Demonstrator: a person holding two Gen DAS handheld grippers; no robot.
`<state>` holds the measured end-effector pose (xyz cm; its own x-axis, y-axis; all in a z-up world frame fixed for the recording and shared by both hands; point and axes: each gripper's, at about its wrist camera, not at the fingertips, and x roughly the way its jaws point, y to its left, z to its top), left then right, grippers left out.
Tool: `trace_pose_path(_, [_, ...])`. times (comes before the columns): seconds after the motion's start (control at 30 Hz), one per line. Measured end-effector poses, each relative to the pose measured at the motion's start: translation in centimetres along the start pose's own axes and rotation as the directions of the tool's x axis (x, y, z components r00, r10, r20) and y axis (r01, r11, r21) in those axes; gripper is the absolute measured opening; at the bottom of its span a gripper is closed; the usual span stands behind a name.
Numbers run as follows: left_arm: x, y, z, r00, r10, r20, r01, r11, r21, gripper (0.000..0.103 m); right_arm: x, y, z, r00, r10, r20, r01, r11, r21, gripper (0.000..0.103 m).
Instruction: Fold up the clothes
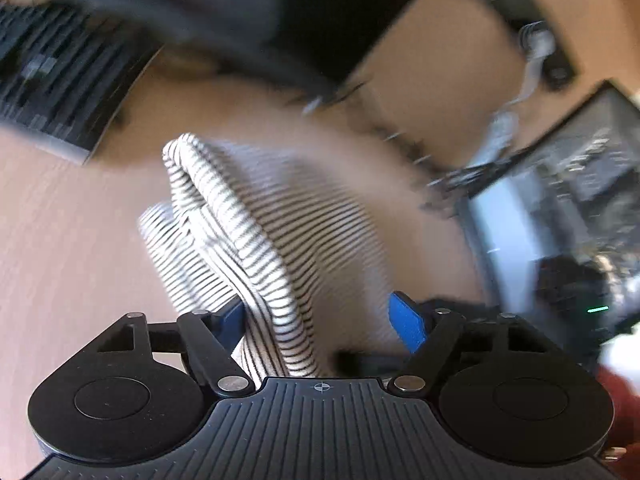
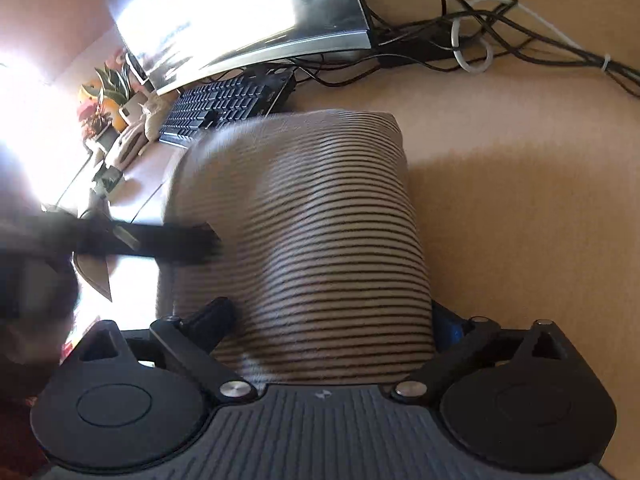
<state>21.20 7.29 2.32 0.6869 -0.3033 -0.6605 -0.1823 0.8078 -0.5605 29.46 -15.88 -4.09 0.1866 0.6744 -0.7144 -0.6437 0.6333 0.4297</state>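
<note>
A light wooden desk [image 2: 520, 208] filled the background of both views, and a folded garment with thin black and white stripes [image 2: 320, 240] lay on it. In the right wrist view the right gripper [image 2: 332, 320] had its jaws spread wide – the striped cloth lay between them, but the pads did not press on it. In the left wrist view the left gripper [image 1: 320, 320] stood with its blue fingers [image 1: 406, 320] apart; a thick fold of the same garment [image 1: 256, 240] rose between them, near the left finger, and I could not tell whether that finger touched the cloth, because this picture was blurred. Beyond the garment, in the right view, a black keyboard [image 2: 224, 104] sat just behind the cloth's far edge, under a curved monitor [image 2: 240, 12]. A bundle of dark and white cables [image 2: 500, 36] ran across the desk to the right, and small potted plants [image 2: 108, 100] stood at the left, in strong light.
</note>
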Motion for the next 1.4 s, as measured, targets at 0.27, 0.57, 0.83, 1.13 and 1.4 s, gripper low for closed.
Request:
trace_pose_path(0.27, [1.3, 1.8, -0.9, 0.983, 0.179, -0.039, -0.178, 0.983, 0.047, 0.067, 0.2, -0.2, -0.1, 1.000, -0.018, -0.004, 0.018, 1.000, 0.005, 0.099])
trace_pose_path(0.57, [-2.6, -0.3, 1.9, 0.974, 0.145, 0.172, -0.163, 0.982, 0.098, 0.067, 0.5, 0.4, -0.7, 0.999, -0.033, 0.003, 0.034, 0.999, -0.033, 0.103])
trace_pose_path(0.83, [-2.0, -2.1, 2.9, 0.973, 0.018, 0.231, -0.056, 0.985, 0.162, 0.083, 0.4, 0.5, -0.9, 0.999, -0.040, 0.020, 0.041, 0.999, -0.031, 0.103])
trace_pose_path(1.13, [2.7, 2.8, 3.7, 0.994, 0.075, 0.079, -0.080, 0.995, 0.063, 0.088, -3.4, 1.6, -0.1, 0.996, 0.036, 0.084, -0.035, 0.999, -0.017, 0.072])
trace_pose_path(1.4, [1.5, 2.9, 4.3, 0.986, 0.134, 0.096, -0.139, 0.989, 0.041, 0.088, -1.6, 0.3, -0.6, 0.999, -0.019, -0.026, 0.018, 0.999, -0.029, 0.072])
